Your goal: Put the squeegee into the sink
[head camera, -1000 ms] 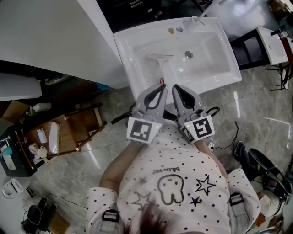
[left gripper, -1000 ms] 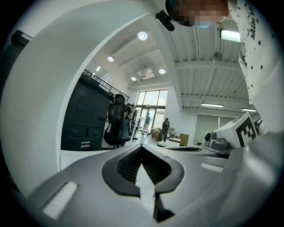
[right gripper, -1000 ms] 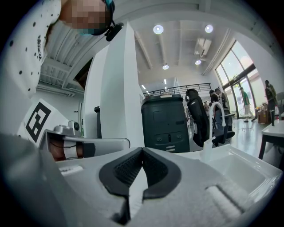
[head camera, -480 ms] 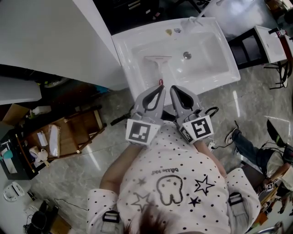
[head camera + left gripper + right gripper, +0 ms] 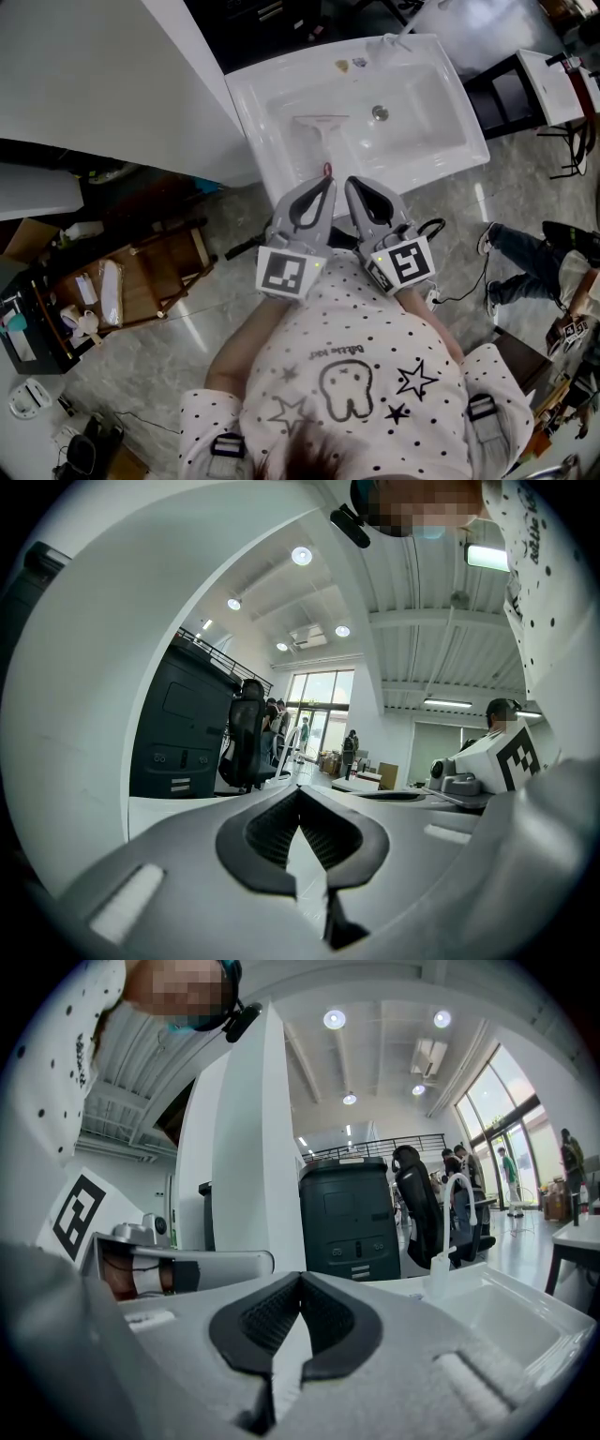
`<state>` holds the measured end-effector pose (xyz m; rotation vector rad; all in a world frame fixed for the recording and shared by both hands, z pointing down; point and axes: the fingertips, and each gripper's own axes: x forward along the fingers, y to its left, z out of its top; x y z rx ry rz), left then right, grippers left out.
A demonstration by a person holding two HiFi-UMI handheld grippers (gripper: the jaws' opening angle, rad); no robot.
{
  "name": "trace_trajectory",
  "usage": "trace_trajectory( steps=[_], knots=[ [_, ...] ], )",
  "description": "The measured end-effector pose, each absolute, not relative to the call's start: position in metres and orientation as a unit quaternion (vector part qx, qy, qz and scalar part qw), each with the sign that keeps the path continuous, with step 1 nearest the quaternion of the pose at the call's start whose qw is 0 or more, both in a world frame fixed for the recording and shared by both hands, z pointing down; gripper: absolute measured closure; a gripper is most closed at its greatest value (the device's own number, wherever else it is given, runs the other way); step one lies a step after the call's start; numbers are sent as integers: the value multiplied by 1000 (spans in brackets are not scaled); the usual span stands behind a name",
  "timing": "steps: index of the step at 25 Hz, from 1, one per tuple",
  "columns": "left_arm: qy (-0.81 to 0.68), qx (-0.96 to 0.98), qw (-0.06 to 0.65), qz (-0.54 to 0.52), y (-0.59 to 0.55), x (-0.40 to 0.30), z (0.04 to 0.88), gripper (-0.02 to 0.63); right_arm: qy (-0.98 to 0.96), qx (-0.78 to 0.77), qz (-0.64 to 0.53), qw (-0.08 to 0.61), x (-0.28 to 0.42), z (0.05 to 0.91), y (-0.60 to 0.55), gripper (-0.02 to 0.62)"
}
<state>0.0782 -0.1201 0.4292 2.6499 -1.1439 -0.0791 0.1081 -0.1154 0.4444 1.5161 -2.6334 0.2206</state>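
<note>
1. At the near rim of the sink [image 5: 270, 173], I hold the left gripper [image 5: 300, 794] level. Its jaws are together at the tips, with nothing between the ribbed pads [image 5: 272, 829].
2. Just beside it, the right gripper [image 5: 300, 1281] is likewise closed and empty. Its tip points toward the basin.
3. Each gripper carries a marker cube: the left cube [image 5: 284, 270] and the right cube [image 5: 405, 262]. Both show black-and-white square patterns, not letters.
4. The squeegee [image 5: 323, 136] lies inside the sink. Its blade runs crosswise on the far side and its handle points back at me. Its red end [image 5: 327, 170] lies just ahead of the left gripper's tip; I cannot tell whether the two touch.
5. The drain [image 5: 380, 112] sits to the right of the squeegee, and the faucet [image 5: 394, 43] stands on the far rim.
6. My spotted shirt [image 5: 347, 375] bears a tooth drawing, stars and one line of script too small for me to read.
7. Farther out, a wooden stool [image 5: 164, 262] stands on the floor at the left. A dark printer [image 5: 347, 1213] and an office chair [image 5: 417, 1206] stand beyond the sink.
</note>
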Motion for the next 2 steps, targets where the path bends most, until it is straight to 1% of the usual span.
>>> trace_trajectory(
  steps=[2],
  knots=[
    [-393, 910, 129, -27, -119, 78, 430, 609, -863, 497, 73, 49, 108, 445, -114, 597]
  ],
)
